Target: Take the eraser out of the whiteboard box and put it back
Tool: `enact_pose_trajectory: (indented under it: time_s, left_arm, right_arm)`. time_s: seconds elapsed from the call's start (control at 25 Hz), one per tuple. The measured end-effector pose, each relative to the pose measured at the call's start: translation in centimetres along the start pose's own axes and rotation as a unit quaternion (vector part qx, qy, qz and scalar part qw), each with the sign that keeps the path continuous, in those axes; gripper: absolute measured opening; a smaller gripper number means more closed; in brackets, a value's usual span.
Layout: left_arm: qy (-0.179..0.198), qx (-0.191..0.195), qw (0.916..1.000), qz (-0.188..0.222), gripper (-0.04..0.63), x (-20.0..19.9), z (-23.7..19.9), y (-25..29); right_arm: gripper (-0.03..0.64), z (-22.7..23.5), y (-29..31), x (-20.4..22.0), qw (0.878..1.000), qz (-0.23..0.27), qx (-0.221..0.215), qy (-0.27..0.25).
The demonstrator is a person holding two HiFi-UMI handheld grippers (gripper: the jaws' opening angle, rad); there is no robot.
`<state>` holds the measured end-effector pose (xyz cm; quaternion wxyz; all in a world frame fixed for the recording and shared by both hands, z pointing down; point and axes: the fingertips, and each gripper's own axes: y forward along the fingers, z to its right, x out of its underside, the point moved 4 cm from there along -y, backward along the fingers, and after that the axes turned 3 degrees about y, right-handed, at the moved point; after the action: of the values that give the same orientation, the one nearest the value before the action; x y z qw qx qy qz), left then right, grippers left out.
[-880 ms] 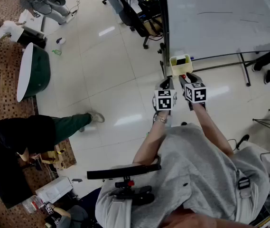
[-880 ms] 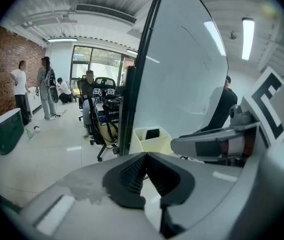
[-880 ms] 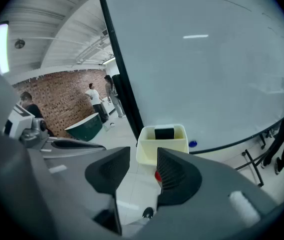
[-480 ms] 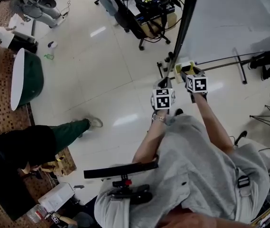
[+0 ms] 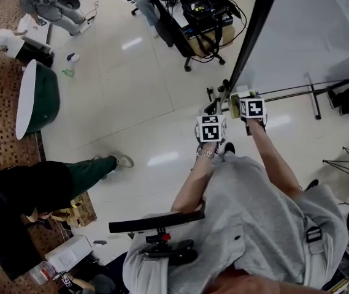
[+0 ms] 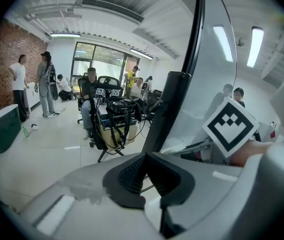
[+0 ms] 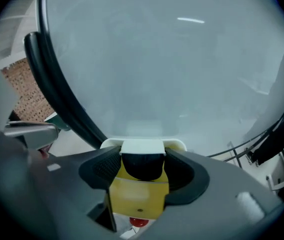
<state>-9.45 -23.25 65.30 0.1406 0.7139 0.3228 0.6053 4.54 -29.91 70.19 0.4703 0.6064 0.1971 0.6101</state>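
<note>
The eraser, a white back over black felt, stands on end between the pads of my right gripper, which press on both its sides. Under it is the yellow whiteboard box, with a red marker cap lower down. In the head view my right gripper covers most of the yellow box at the whiteboard's lower corner. My left gripper hangs just left of it by the black frame post. Its pads meet at the tips in the left gripper view, with nothing between them.
A desk with cables and a chair stands behind the board. A round green table is at far left. A seated person in black is at lower left, and others stand at the far end of the room. The board's stand legs reach right.
Both grippers have moved up to the board's corner. The right one, earlier below the yellow box, now sits over it and hides most of it.
</note>
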Motion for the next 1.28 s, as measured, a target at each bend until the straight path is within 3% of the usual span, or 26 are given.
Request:
enact_pose_trajectory:
  time_s: [0.36, 0.6, 0.88, 1.28]
  left_arm:
    - [-0.003, -0.003, 0.9999, 0.011, 0.005, -1.3, -0.7, 0.4]
    - [-0.006, 0.009, 0.9999, 0.009, 0.005, -1.4, -0.7, 0.1]
    - [-0.01, 0.007, 0.9999, 0.005, 0.005, -1.1, -1.1, -0.4]
    - [-0.012, 0.014, 0.9998, 0.002, 0.005, -0.5, -2.8, -2.4]
  right_arm:
    - [0.276, 0.6, -10.6, -1.7, 0.992, 0.093, -0.077, 0.034]
    - [0.276, -2.1, -14.0, -2.6, 0.988, 0.102, -0.113, 0.03]
    - [0.276, -3.1, -9.5, 0.1, 0.995, 0.043, -0.09, 0.009]
    - [0.281, -4.3, -3.4, 3.3, 0.999, 0.013, -0.034, 0.009]
